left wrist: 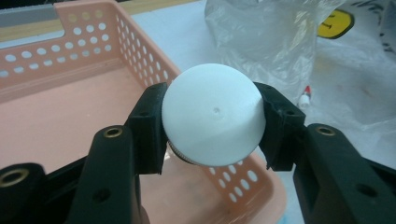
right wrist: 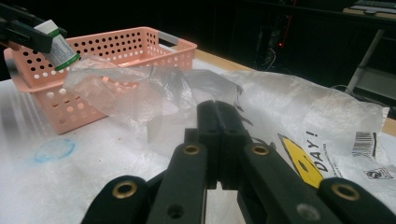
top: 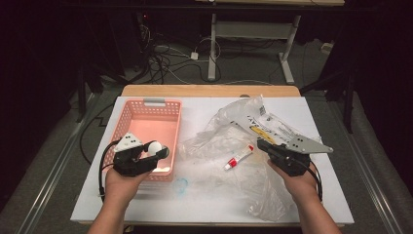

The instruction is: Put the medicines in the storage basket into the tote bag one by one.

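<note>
I see the left gripper (top: 155, 152) clenched on a white round-capped bottle (left wrist: 214, 114), both jaws pressed against the cap's sides, holding it above the near right corner of the pink basket (top: 127, 113). In the right gripper view the bottle's body shows a green band, tilted over the basket's rim. The basket floor looks bare, with open room toward its far wall. The right gripper (right wrist: 217, 140) has its jaws shut together; whether they pinch the clear plastic bag (top: 253, 124) lying under them I cannot tell. It sits at the bag's right side, near the table's right edge. A small white tube with a red cap (top: 238, 157) lies on the bag between the two grippers, apart from both. The white table top (top: 204, 197) is free along its near edge, save a faint blue ring (top: 181, 185) just right of the basket's near corner.
</note>
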`<state>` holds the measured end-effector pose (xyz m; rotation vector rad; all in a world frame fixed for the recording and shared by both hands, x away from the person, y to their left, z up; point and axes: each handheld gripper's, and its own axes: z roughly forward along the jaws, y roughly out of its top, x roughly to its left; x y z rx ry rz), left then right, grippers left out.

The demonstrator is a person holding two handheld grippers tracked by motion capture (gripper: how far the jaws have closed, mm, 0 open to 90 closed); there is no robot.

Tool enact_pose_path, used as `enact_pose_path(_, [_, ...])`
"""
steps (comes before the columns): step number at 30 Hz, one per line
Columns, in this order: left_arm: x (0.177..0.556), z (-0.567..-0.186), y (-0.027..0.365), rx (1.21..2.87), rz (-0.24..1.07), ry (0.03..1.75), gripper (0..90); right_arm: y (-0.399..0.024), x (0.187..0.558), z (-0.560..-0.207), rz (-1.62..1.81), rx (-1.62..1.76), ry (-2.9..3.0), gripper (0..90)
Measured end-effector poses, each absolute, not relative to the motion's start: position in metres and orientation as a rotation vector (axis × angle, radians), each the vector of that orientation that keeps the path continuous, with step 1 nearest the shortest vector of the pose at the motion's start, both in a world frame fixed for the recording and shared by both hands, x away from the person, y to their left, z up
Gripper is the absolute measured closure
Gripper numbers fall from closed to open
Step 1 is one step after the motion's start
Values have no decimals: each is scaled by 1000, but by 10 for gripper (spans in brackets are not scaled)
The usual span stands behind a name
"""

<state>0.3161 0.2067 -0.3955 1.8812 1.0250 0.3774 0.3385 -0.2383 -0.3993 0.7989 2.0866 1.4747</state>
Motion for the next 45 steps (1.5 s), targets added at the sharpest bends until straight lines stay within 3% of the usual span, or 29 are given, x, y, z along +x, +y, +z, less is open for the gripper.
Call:
enact_pose_path(11, [301, -381, 186, 1890, 391, 905, 488, -238, 338, -399, 1472, 800, 2087, 900])
enact_pose_path(21, [299, -386, 164, 1908, 283, 848, 488, -237, 338, -400, 1473, 799, 2088, 900])
enact_pose_path(45, [293, -417, 102, 2049, 217, 741, 487, -234, 337, -400, 1465, 785, 2101, 900])
